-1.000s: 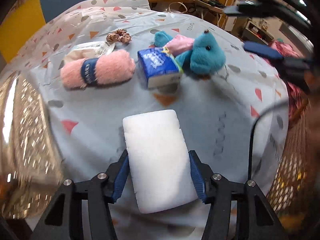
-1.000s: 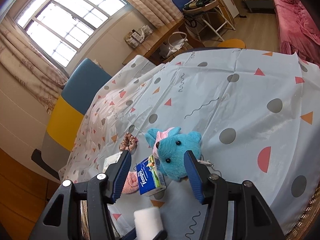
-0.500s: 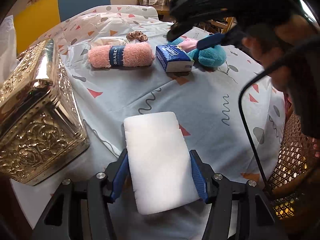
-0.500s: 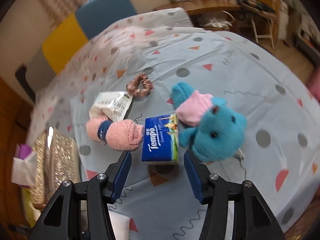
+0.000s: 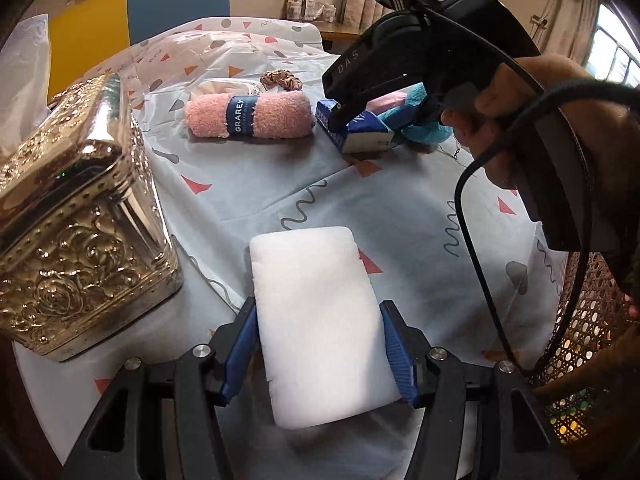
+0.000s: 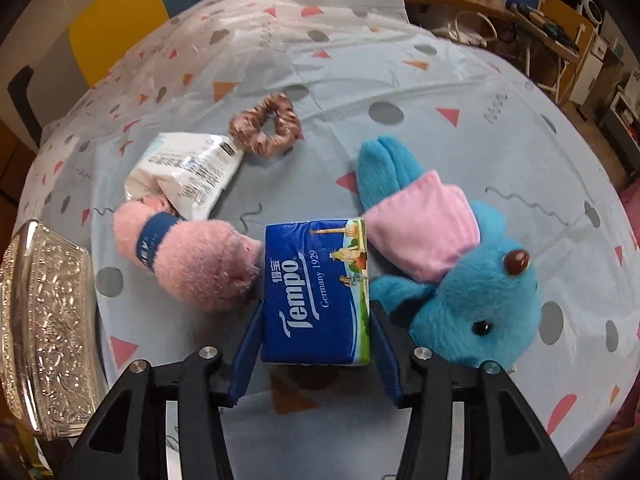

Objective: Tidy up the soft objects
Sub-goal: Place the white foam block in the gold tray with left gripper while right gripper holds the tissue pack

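My left gripper (image 5: 318, 354) is shut on a white sponge block (image 5: 320, 320) and holds it over the near part of the table. My right gripper (image 6: 316, 344) is down around a blue Tempo tissue pack (image 6: 318, 290), one jaw on each side, touching its sides; the pack lies on the cloth. That pack also shows in the left wrist view (image 5: 360, 132) under the right gripper. A pink rolled towel (image 6: 188, 258) lies left of the pack, a blue plush toy with a pink shirt (image 6: 460, 272) right of it.
A brown scrunchie (image 6: 266, 124) and a white wipes packet (image 6: 188, 170) lie further back. An ornate gold metal box (image 5: 68, 216) with tissue stands at the left. The round table has a patterned light-blue cloth (image 6: 400, 80). A wicker chair (image 5: 588, 320) is at the right edge.
My right gripper has come down from high above the table and now straddles the tissue pack. My left gripper has drawn back toward the near edge with the sponge; the gold box came into view.
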`<state>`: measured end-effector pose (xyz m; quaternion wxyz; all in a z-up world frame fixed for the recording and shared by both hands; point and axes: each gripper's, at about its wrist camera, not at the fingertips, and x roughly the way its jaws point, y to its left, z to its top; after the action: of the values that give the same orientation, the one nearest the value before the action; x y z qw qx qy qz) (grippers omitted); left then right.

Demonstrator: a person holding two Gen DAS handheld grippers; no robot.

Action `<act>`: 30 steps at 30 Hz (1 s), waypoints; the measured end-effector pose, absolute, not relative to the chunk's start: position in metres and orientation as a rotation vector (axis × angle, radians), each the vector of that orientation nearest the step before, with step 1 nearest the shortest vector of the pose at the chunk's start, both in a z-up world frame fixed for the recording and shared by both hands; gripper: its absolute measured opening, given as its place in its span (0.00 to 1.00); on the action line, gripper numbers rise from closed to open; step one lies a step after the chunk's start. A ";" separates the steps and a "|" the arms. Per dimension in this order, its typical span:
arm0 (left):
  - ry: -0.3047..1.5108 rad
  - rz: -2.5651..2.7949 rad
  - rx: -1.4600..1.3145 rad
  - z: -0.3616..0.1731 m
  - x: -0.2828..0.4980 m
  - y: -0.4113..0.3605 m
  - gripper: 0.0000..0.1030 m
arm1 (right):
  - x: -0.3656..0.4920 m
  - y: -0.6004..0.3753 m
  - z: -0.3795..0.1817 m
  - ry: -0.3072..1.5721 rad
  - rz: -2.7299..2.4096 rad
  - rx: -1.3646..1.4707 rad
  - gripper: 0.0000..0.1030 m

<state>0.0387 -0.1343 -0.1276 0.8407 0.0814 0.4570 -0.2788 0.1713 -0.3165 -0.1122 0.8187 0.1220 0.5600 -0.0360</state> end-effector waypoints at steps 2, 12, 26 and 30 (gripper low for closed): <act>0.972 -0.582 0.173 -0.127 0.039 -0.135 0.56 | 0.170 -0.320 -0.113 1.194 -0.072 0.291 0.50; 0.880 -0.599 0.187 -0.074 0.044 -0.142 0.54 | 0.169 -0.318 -0.116 1.218 -0.056 0.306 0.52; 0.803 -0.454 -0.014 0.032 0.158 -0.110 0.54 | 0.177 -0.295 -0.119 1.220 -0.059 0.172 0.52; 0.760 -0.337 -0.091 0.051 0.177 -0.048 0.54 | 0.180 -0.291 -0.121 1.223 -0.060 0.132 0.52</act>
<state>0.1771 -0.0478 0.0506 0.9139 -0.0442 0.3689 -0.1635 0.1797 -0.2913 -0.1208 0.8163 0.0619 0.5736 -0.0283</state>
